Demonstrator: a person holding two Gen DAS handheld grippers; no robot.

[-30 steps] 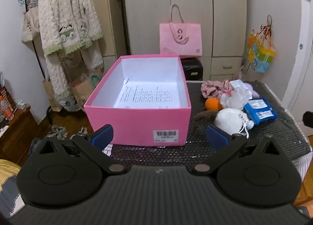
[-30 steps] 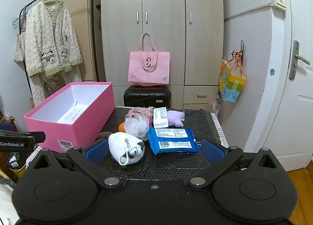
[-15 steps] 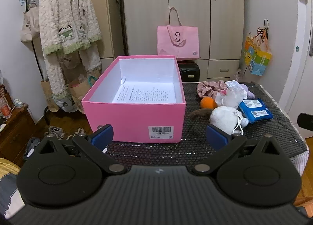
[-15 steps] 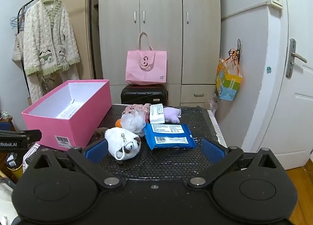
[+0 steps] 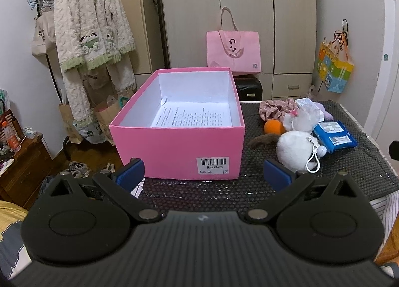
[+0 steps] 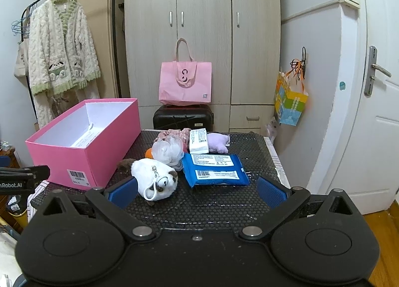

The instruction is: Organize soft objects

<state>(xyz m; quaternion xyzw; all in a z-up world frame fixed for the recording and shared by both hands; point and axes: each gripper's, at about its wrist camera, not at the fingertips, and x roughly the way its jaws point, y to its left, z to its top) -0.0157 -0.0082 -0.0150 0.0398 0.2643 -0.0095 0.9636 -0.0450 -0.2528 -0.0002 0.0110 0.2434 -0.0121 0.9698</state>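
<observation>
Nothing is packed yet: both the left gripper [image 5: 202,171] and right gripper [image 6: 197,188] are wide open and empty. I think the white plush toy [image 6: 155,177], just right of the pink box [image 5: 179,122], gets grabbed next.

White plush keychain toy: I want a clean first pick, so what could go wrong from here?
The white plush toy touches a brown furry piece and lies close to the blue wipes pack; the open right gripper might drag a neighbour along. Its white clip loop dangles toward the gripper and could snag a finger. The pink box holds a loose paper sheet.
</observation>
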